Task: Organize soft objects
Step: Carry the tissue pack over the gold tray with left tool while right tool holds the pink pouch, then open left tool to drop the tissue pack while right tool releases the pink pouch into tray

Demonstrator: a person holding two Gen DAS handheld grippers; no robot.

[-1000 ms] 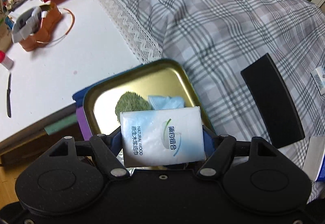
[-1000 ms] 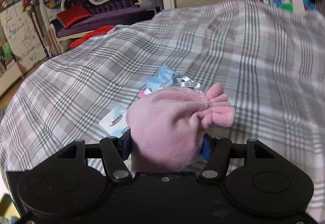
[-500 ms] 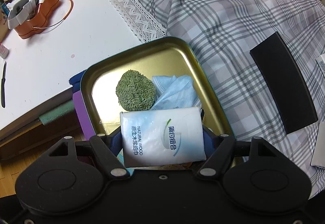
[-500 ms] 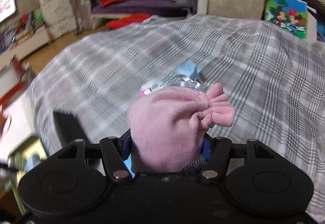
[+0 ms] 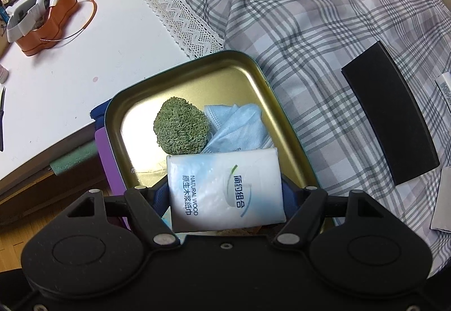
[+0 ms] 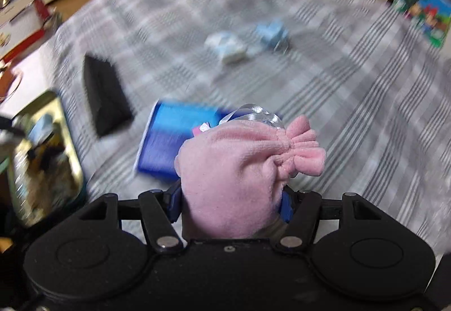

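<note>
Since the earlier frame the right gripper [image 6: 229, 198] has swung left — the gold tin [image 6: 72, 141] now shows at its far-left edge. It is clamped on the pink pouch [image 6: 234, 170]. The left gripper [image 5: 225, 192], clamped on the tissue pack [image 5: 225, 187], hovers directly over the tin [image 5: 183, 79], long axis crosswise between the fingers — the nearer hand. Only the left view shows the green scrubber [image 5: 181, 130] and blue mask [image 5: 236, 125] inside; the right view is blurred.
</note>
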